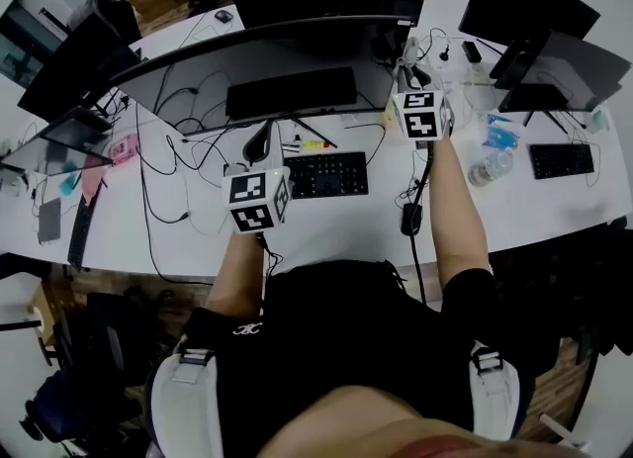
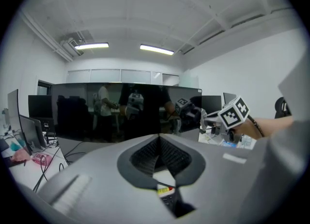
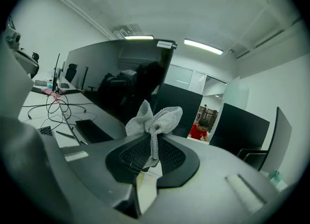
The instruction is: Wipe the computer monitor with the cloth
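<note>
White desk: cables, a black keyboard near the middle.

Curved monitor: upright at the back of the desk, long axis running left to right, dark screen facing the person.

Right gripper: raised at the monitor's right end in the head view, jaws aimed at the screen's right edge. Jaws pinched on the cloth.

Left gripper: lower and nearer the person, above the desk just left of the keyboard, aimed at the middle of the screen. Jaws pressed together at the tips, nothing between them.

Cloth: grey knit, bunched into a narrow neck between the right gripper's jaws, long axis along the jaws, free end fanned into two lobes past the tips and pointing toward the monitor's right edge. Contact with the screen: cannot tell.
</note>
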